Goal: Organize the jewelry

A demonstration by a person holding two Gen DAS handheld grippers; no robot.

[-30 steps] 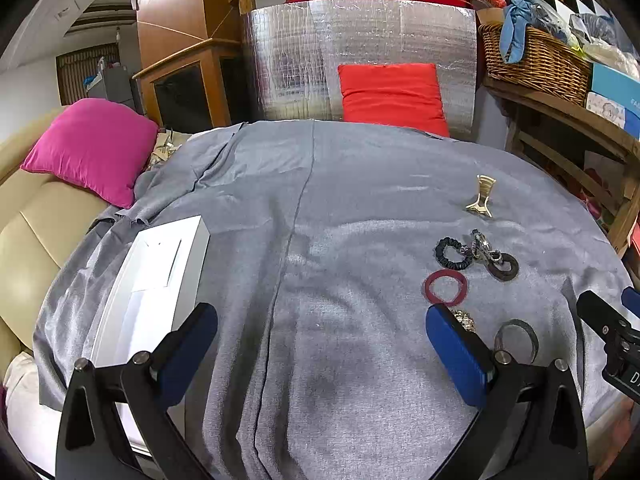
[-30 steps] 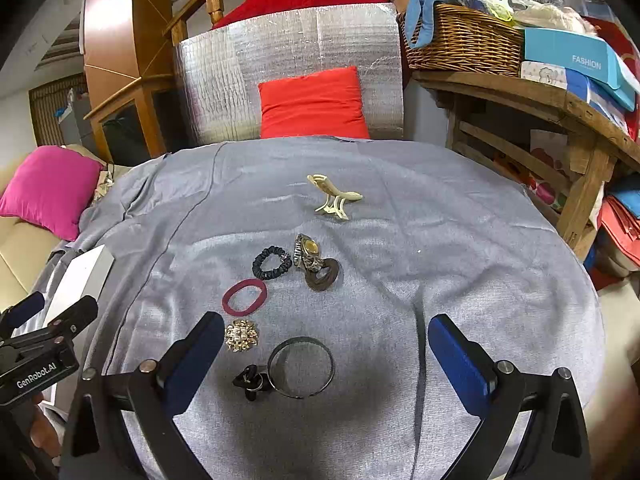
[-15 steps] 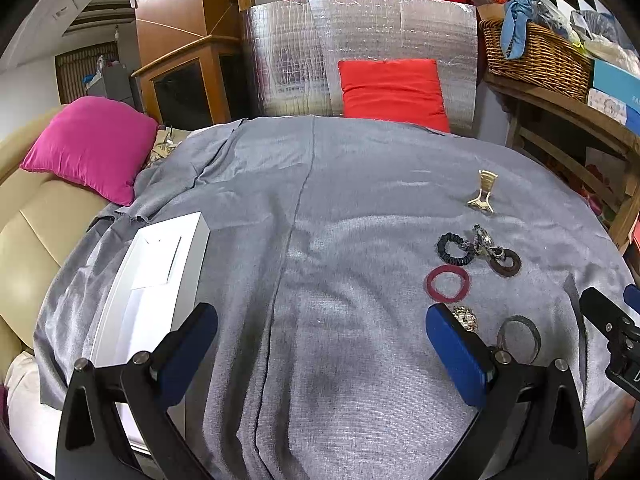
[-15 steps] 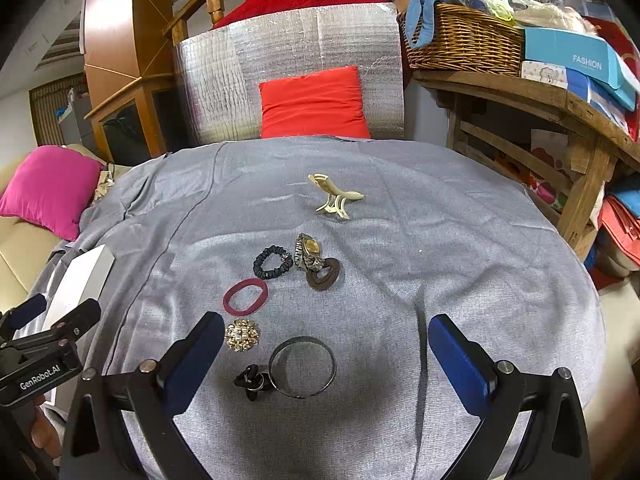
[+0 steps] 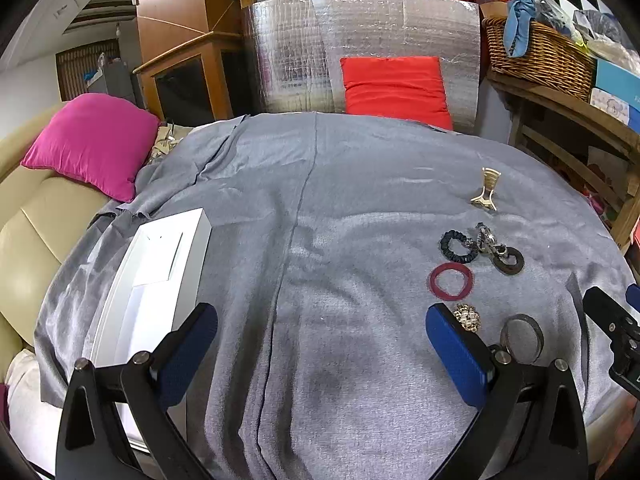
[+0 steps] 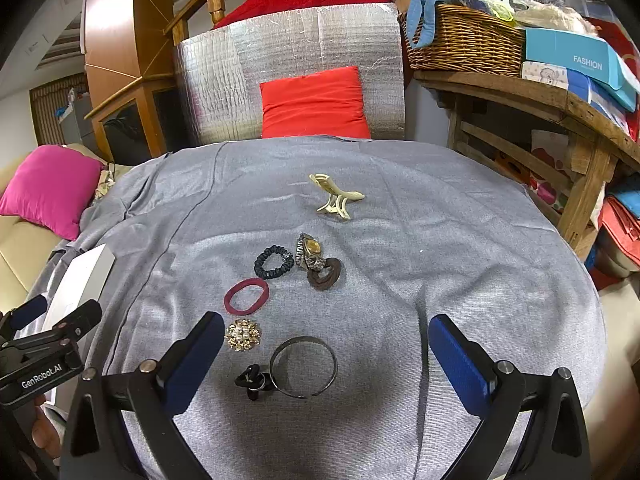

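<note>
Jewelry and hair pieces all loose on grey cloth [image 6: 400,248], right half of the table. From the far side toward the right wrist camera: cream claw clip [image 6: 335,199], well apart from the rest; black scrunchie [image 6: 272,262] just beside a gold-faced watch [image 6: 309,251]; watch touching a brown hair tie [image 6: 325,274]; maroon hair tie [image 6: 246,296]; pearl-and-gold brooch [image 6: 242,334]; metal bangle [image 6: 303,367] touching a small black clip [image 6: 252,381] on its left.

White box [image 5: 160,280] lies on the cloth's left side, well apart from the items, lid on.

Right gripper [image 6: 326,354]: jaws spread wide, nothing between the pads, bangle and black clip lying on the cloth within the span between the fingers. Left gripper [image 5: 322,346]: jaws also wide apart, holding nothing, over bare cloth between box and items; brooch sits just beside its right finger [image 5: 456,354].
</note>
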